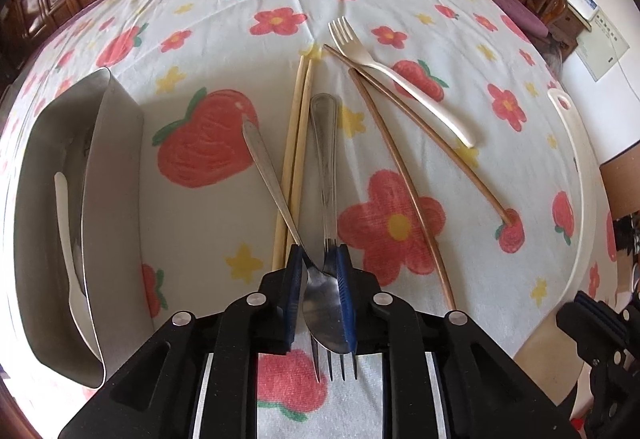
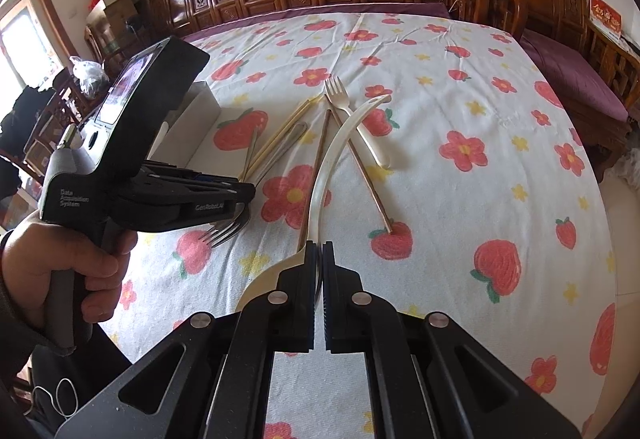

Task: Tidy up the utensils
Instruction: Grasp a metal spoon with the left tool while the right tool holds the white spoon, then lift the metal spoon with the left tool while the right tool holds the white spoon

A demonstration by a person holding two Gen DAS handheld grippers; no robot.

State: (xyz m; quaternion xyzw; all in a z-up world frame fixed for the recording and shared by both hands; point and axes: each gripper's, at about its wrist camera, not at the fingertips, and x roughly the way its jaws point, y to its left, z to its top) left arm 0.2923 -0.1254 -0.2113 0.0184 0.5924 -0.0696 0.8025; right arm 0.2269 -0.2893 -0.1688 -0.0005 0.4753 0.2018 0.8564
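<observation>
1. Left gripper (image 1: 319, 259) is pinched on a metal spoon (image 1: 320, 303) at its bowl end. A metal fork (image 1: 326, 175) sits in the same grip, tines poking out under the gripper.
2. Right gripper (image 2: 321, 253) is pressed together on a cream plastic spoon (image 2: 340, 143), held near the bowl, handle arcing out over the tablecloth (image 2: 460, 239).
3. Holder (image 1: 100, 199) is left of the left gripper; one white spoon (image 1: 66, 235) is already in it.
4. Right of the holder, on the cloth: pale chopsticks (image 1: 298, 119), brown chopsticks (image 1: 400, 167), cream fork (image 1: 400, 79).
5. Handling, my guess: steel is stiff and slick, so two pieces in one pinch may twist or slip. Plastic is light and may flex.
6. Hidden: holder's inner dividers, and how the pads contact the fork versus the spoon.
</observation>
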